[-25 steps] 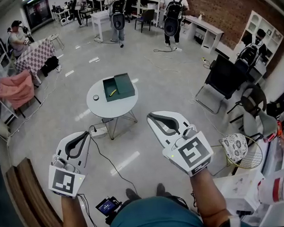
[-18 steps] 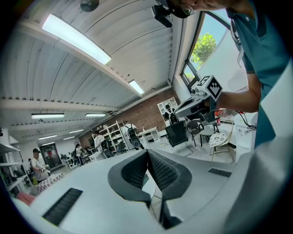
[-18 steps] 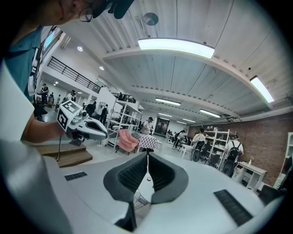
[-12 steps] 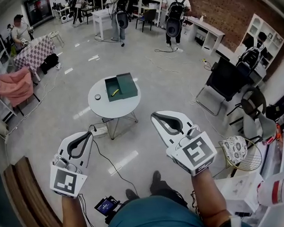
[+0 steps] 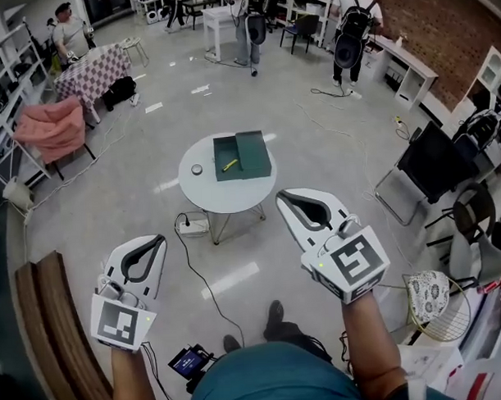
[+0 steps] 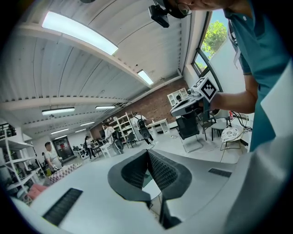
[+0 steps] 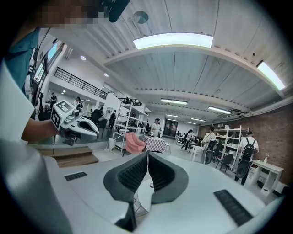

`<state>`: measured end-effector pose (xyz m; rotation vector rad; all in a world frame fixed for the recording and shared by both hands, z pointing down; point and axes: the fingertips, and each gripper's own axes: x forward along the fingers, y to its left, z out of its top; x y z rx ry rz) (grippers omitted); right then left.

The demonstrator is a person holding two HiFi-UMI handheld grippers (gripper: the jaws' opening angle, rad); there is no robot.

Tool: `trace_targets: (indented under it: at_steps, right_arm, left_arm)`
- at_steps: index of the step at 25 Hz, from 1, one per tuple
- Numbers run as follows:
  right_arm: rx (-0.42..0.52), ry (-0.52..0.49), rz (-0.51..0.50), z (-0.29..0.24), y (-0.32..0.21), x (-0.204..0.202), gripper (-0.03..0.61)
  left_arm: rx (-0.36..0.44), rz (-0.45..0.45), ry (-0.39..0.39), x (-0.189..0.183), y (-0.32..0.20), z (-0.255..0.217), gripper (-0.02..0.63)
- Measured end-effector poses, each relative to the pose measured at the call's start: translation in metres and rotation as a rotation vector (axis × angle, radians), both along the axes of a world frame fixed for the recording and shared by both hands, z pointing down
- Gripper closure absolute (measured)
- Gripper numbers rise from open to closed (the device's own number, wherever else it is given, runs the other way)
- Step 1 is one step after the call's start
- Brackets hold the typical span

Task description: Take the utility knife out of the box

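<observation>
A dark green box (image 5: 242, 156) lies open on a round white table (image 5: 226, 192) ahead of me in the head view. A yellow utility knife (image 5: 229, 165) rests inside its left half. My left gripper (image 5: 151, 242) hangs low at the left, well short of the table, jaws shut and empty. My right gripper (image 5: 285, 197) is held higher at the right, its tips just past the table's near right rim in the picture, jaws shut with nothing between them. In the left gripper view the jaws (image 6: 147, 151) meet; in the right gripper view the tips (image 7: 147, 154) meet too.
A small round object (image 5: 197, 169) sits on the table left of the box. A power strip (image 5: 192, 227) and black cable (image 5: 206, 288) lie on the floor under the table. A wooden bench (image 5: 50, 325) runs along my left. Chairs (image 5: 426, 168) stand at the right; people work at the back.
I have stepped toward the table: it and the box now sit closer and more to the right in the head view. Both grippers moved forward, still shut.
</observation>
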<state>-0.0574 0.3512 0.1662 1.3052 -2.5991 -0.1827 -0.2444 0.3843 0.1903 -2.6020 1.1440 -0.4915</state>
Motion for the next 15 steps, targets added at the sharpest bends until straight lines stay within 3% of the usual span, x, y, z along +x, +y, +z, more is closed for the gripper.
trace_targets:
  at_steps: [10,15]
  right_arm:
    - [-0.034,-0.005,-0.099,-0.001,-0.11,0.017,0.54]
    - [-0.043,-0.018,-0.138,0.008,-0.153,0.041,0.54]
  left_arm:
    - [-0.022,-0.126,-0.005,0.022,-0.081,0.0,0.595]
    - [-0.037,-0.156,-0.016,0.05,-0.115,0.01,0.595]
